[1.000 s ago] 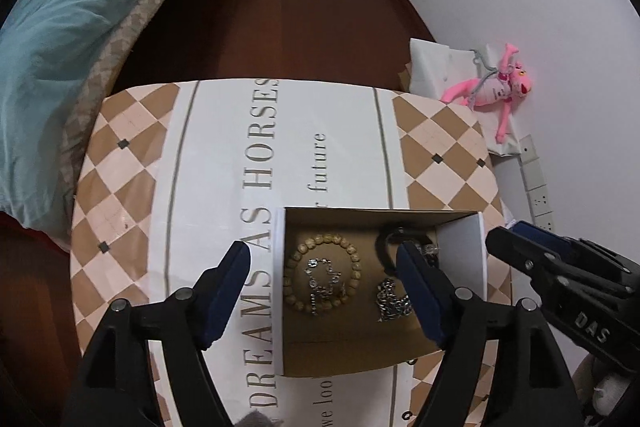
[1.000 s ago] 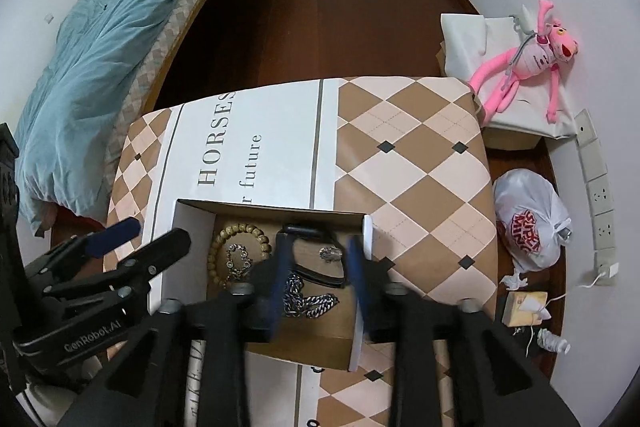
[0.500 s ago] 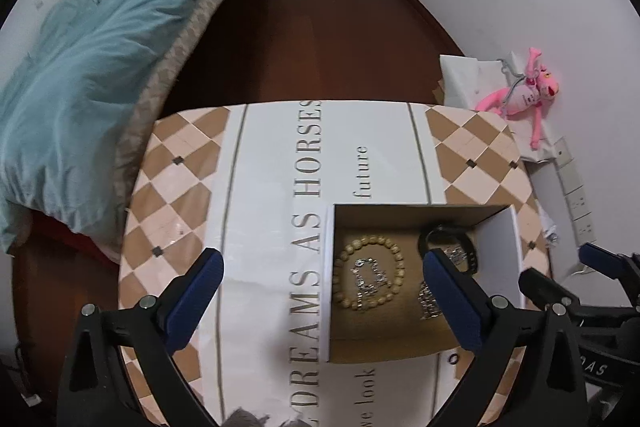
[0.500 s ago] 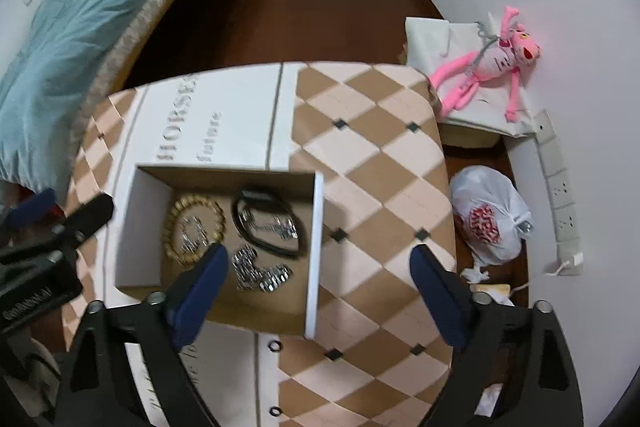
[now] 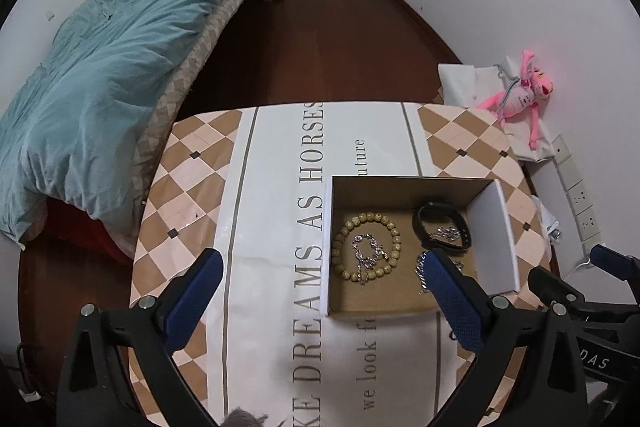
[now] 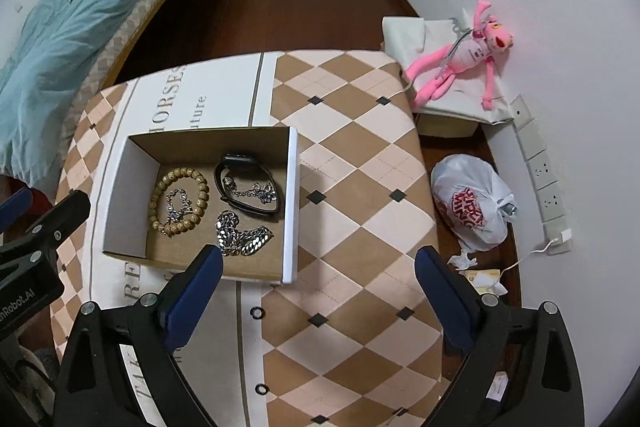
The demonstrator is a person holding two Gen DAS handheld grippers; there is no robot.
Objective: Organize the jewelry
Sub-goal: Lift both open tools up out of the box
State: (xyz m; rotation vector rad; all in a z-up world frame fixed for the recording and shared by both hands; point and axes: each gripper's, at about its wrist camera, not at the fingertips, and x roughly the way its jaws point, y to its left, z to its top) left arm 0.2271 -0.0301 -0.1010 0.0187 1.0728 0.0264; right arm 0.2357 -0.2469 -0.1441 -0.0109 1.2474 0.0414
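While both hand-held grippers, left (image 5: pixel 320 291) and right (image 6: pixel 318 285), are held wide apart, jewelry (image 6: pixel 244 233) is seen inside box (image 6: pixel 290 203).

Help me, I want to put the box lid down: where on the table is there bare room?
Right of the cardboard box, the checkered cloth lies bare to the table's edge. Left of the box, the white lettered strip is bare too. Inside the box it is crowded: bead bracelet, black band, silver chain. Two small black rings lie in front of the box.
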